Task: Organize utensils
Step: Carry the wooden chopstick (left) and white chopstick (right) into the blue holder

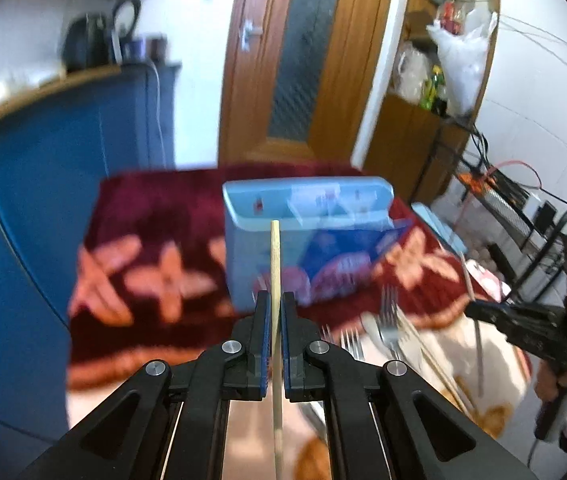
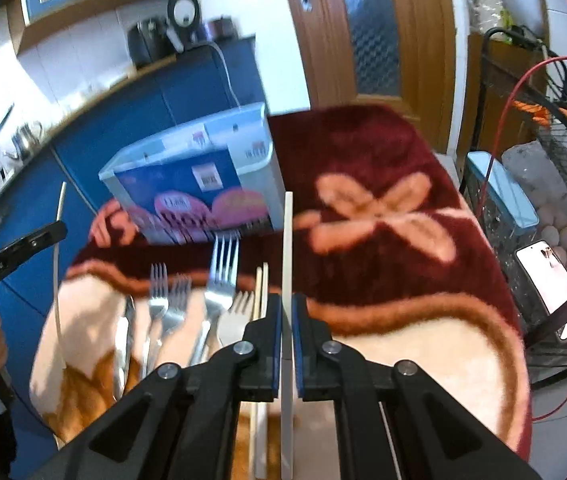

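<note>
Chopstick (image 1: 275, 264), clamped in my left hand-held gripper (image 1: 276, 320), runs lengthwise toward 12 o'clock at the blue organizer box (image 1: 307, 208) standing ahead on the desk (image 1: 143, 208); my right hand-held gripper (image 2: 286, 320) pinches a white chopstick (image 2: 288, 240), box at 11 o'clock, seemingly farther.
</note>
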A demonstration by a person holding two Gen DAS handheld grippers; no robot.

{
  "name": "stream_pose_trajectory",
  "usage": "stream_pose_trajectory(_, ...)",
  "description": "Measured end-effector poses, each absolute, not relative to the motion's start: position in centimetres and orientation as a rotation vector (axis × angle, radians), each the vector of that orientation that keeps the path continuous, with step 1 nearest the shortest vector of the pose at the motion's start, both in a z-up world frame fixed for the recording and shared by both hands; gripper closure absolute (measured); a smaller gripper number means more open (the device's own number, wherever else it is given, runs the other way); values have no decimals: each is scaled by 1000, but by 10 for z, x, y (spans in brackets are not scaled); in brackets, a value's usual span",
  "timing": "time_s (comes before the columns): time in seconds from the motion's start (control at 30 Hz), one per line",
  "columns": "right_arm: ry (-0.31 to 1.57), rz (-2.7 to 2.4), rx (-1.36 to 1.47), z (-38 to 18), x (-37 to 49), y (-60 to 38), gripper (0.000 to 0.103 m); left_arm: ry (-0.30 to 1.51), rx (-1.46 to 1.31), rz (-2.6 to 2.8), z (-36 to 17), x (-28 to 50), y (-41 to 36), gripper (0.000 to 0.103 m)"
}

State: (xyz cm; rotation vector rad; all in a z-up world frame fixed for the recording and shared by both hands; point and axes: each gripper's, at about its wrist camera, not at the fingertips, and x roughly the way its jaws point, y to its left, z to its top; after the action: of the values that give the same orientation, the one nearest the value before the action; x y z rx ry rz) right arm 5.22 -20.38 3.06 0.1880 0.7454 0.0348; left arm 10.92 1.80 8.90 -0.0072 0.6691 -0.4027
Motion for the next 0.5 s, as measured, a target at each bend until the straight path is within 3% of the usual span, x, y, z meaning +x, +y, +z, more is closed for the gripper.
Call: stream_pose_trajectory(0.5,435,138,183,96,102,-212,97,323,-151,-286,173,157,6,99)
